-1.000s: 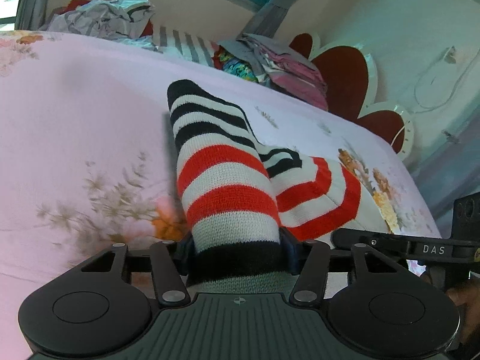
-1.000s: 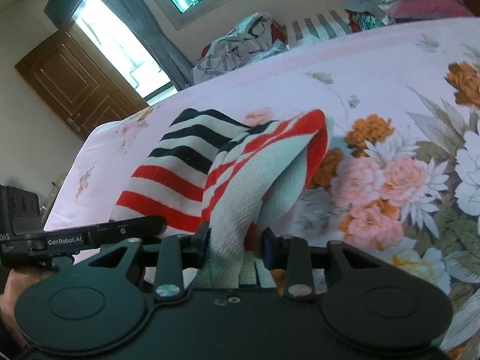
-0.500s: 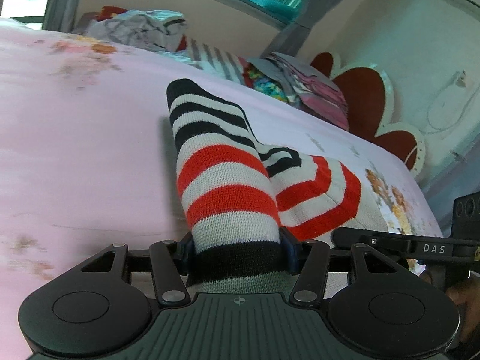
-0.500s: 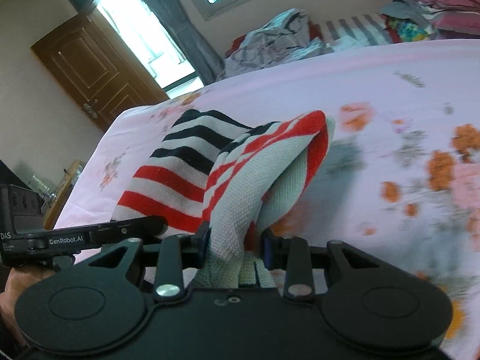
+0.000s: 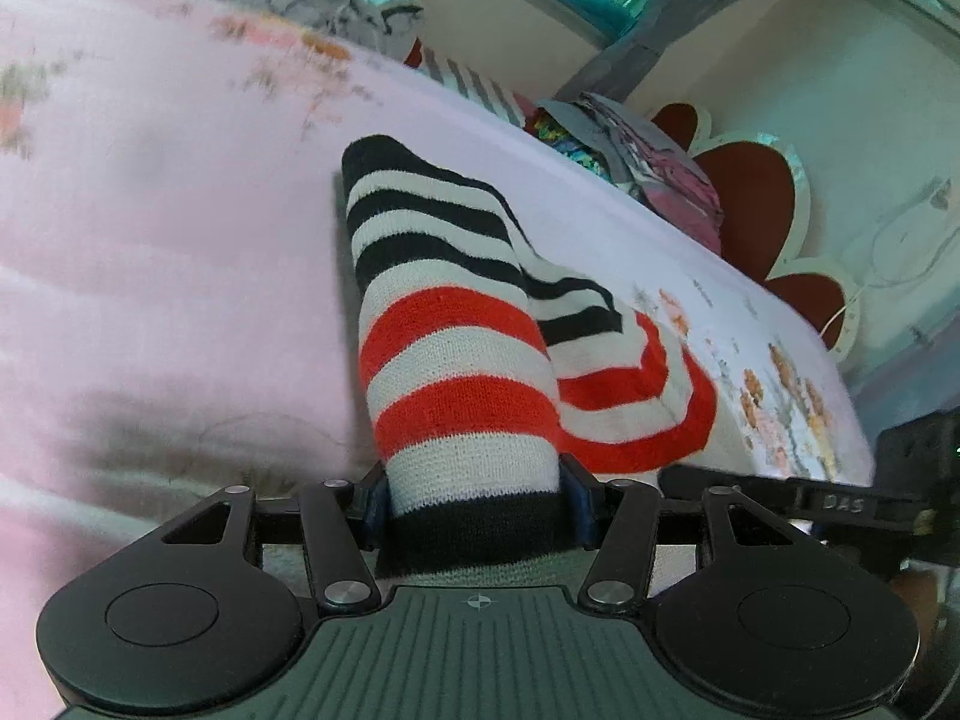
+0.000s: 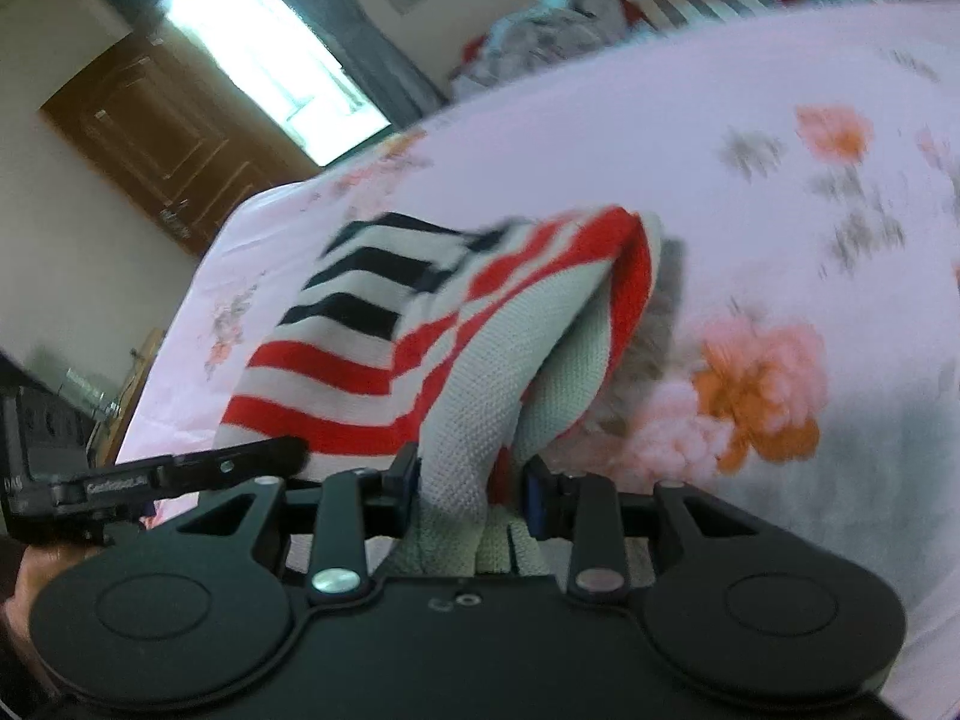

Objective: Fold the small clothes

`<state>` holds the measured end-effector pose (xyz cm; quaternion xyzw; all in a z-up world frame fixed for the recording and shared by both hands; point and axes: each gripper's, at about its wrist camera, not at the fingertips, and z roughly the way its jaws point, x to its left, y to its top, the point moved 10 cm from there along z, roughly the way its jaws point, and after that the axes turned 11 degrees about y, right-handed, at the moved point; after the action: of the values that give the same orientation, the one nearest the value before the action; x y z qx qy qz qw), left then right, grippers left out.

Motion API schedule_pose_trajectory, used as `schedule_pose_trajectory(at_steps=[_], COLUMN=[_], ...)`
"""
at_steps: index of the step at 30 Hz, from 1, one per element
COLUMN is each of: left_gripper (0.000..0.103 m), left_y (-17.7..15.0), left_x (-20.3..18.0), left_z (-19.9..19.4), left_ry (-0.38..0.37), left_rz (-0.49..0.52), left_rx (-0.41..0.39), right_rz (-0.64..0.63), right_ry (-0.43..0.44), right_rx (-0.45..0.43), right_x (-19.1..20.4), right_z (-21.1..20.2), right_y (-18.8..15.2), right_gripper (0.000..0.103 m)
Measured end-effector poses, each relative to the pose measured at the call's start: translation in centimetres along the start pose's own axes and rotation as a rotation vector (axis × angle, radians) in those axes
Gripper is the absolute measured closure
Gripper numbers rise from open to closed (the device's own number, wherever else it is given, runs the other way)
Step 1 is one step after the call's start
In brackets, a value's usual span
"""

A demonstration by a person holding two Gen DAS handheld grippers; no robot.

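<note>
A small knitted garment (image 5: 456,360) with black, white and red stripes hangs between both grippers above the pink floral bedsheet (image 5: 150,252). My left gripper (image 5: 474,510) is shut on its black-banded end, the blue pads pressing both sides. In the right wrist view the same striped garment (image 6: 432,336) folds over itself, and my right gripper (image 6: 471,486) is shut on a bunched white edge of it. The other gripper's finger (image 6: 240,462) shows at the left, against the red stripes. The part of the cloth under both gripper bodies is hidden.
A heap of unfolded clothes (image 5: 342,6) lies at the bed's far edge, with a folded stack (image 5: 648,174) beside a red flower-shaped headboard (image 5: 762,210). A brown door (image 6: 162,138) and a bright window (image 6: 276,60) stand beyond the bed's left side. A hand (image 6: 30,588) shows at the lower left.
Both grippers have carried the striped garment sideways across the bed and a little lower; the floral print has slid past behind it. The grips on the cloth look unchanged.
</note>
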<state>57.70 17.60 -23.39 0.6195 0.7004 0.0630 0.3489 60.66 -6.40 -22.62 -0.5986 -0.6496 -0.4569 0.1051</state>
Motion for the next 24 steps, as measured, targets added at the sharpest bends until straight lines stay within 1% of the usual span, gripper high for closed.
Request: schedule_pose_trajectory(at_steps=[1,4,10,12,13,14,15,16,17,18,19,20,21,22,23,24], left_gripper=[0.047,0.045,0.043,0.040,0.032,0.022,0.020,0.020,0.022,0.026,0.038,0.045,0.047,0.050,0.054,0.054], left_y=[-0.1,-0.3,-0.4,-0.2,0.0,0.3,0.8,1.3,2.1,2.9,3.6,4.3,4.8,5.1,5.3,5.2], left_x=[0.1,0.0,0.3,0.3,0.5,1.0,1.3,1.4,1.4,1.2,0.6,-0.3,-1.2,-2.1,-3.2,-3.9], left_z=[0.2,0.7,0.9,0.8,0.6,0.1,-0.7,-1.7,-2.8,-3.6,-4.1,-4.3,-4.0,-3.4,-2.5,-1.6], left_ry=[-0.010,-0.019,-0.047,-0.044,-0.025,0.030,0.081,0.113,0.151,0.171,0.168,0.152,0.140,0.131,0.120,0.117], left_rz=[-0.003,0.002,-0.016,-0.013,-0.014,-0.012,0.001,0.018,0.046,0.075,0.110,0.149,0.188,0.229,0.280,0.322], left_rx=[-0.001,-0.003,0.003,0.013,0.016,0.011,-0.010,-0.048,-0.094,-0.127,-0.154,-0.167,-0.164,-0.152,-0.130,-0.109], right_rz=[0.030,0.067,0.061,0.069,0.054,0.021,-0.024,-0.074,-0.114,-0.139,-0.158,-0.174,-0.192,-0.212,-0.229,-0.240], right_ry=[0.006,0.013,-0.002,-0.012,-0.031,-0.068,-0.117,-0.156,-0.181,-0.191,-0.191,-0.181,-0.177,-0.191,-0.205,-0.215], right_rx=[-0.001,-0.009,-0.013,-0.005,0.004,0.010,0.007,-0.005,-0.022,-0.034,-0.042,-0.041,-0.039,-0.032,-0.019,-0.005], right_x=[-0.7,-1.7,-1.2,-1.1,-0.9,-0.7,-0.4,-0.1,0.3,0.6,1.1,1.5,1.8,1.9,1.8,1.7], right_z=[0.1,0.0,-0.1,0.0,-0.2,-0.2,-0.6,-1.3,-2.1,-2.6,-2.9,-2.9,-2.6,-2.2,-1.5,-0.8], right_y=[-0.2,-0.7,-1.2,-1.2,-1.2,-0.9,-0.5,0.1,0.7,1.3,2.0,2.6,3.2,3.7,4.1,4.5], right_gripper=[0.070,0.070,0.069,0.066,0.064,0.057,0.048,0.047,0.052,0.059,0.072,0.074,0.074,0.075,0.077,0.077])
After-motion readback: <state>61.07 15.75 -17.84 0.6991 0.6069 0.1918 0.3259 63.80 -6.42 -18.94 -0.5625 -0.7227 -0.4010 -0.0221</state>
